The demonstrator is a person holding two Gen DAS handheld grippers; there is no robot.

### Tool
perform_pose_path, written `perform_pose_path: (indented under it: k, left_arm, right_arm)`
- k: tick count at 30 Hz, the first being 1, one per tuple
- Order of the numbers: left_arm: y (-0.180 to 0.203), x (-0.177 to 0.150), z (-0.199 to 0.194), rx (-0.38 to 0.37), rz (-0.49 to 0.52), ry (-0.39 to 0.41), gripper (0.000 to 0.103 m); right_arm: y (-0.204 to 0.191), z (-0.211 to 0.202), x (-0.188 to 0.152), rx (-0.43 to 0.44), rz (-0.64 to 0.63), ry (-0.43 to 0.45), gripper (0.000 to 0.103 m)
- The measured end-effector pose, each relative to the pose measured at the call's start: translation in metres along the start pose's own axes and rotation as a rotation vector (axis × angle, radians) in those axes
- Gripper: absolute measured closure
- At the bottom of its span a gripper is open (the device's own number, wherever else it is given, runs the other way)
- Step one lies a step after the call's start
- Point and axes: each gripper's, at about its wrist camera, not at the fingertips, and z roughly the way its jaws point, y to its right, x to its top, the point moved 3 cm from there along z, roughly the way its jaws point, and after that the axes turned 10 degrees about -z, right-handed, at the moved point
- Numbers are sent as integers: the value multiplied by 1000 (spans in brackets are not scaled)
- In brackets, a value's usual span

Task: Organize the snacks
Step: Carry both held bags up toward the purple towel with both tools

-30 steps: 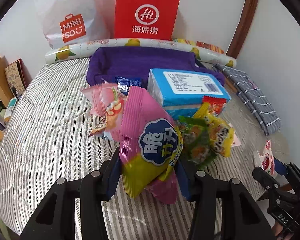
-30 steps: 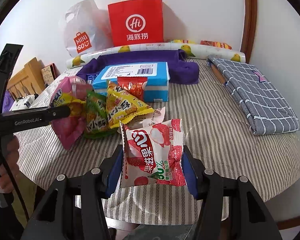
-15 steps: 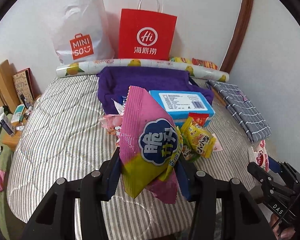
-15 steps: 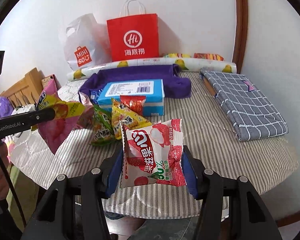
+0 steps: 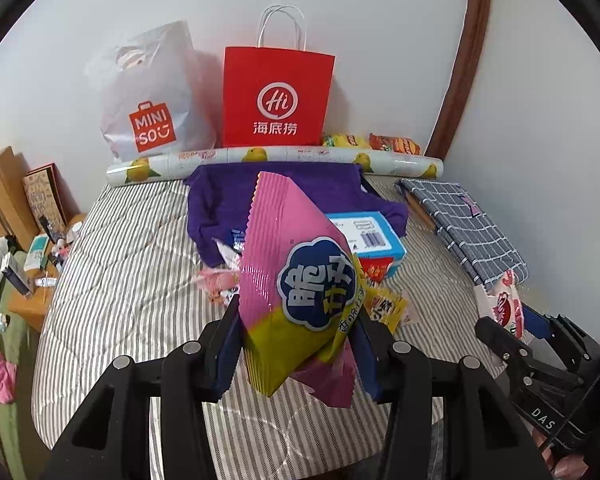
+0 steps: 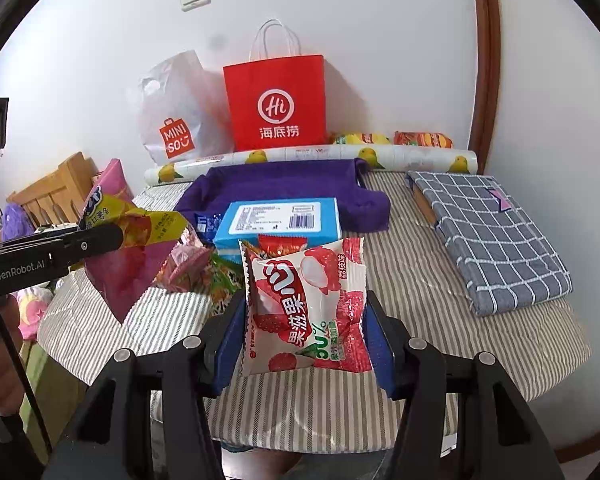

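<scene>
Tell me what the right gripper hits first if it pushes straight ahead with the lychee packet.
Probably the blue box: it lies on the striped table directly beyond the lychee packet clamped in the right gripper, though depth is hard to judge.

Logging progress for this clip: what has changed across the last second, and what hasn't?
Both grippers rose away from the table, so the snack pile looks smaller and lower. The left gripper stays clamped on the pink and yellow snack bag, the right gripper on the lychee jelly packet. Nothing was released. The blue box and red bag stayed put.
</scene>
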Motion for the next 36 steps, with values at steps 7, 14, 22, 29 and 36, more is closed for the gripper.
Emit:
perform_pose_path:
  k: [7,14,22,29,36]
  left_arm:
    - [5,22,7,-18,-3,-7,56]
    - [4,51,26,-30,-13,-21,56]
    - [4,84,57,-45,-19,-43,56]
    - [8,107,83,-46,3,-54,56]
    - [7,122,117,-45,15,-79,56]
  right_arm:
    - [-2,6,25,-3,-17,1,48]
    - [-2,23,55,2,-27,4,48]
    - [5,55,90,10,-22,0,48]
    - [15,84,112,4,-16,-10,48]
    - [28,122,124,0,-5,-43,48]
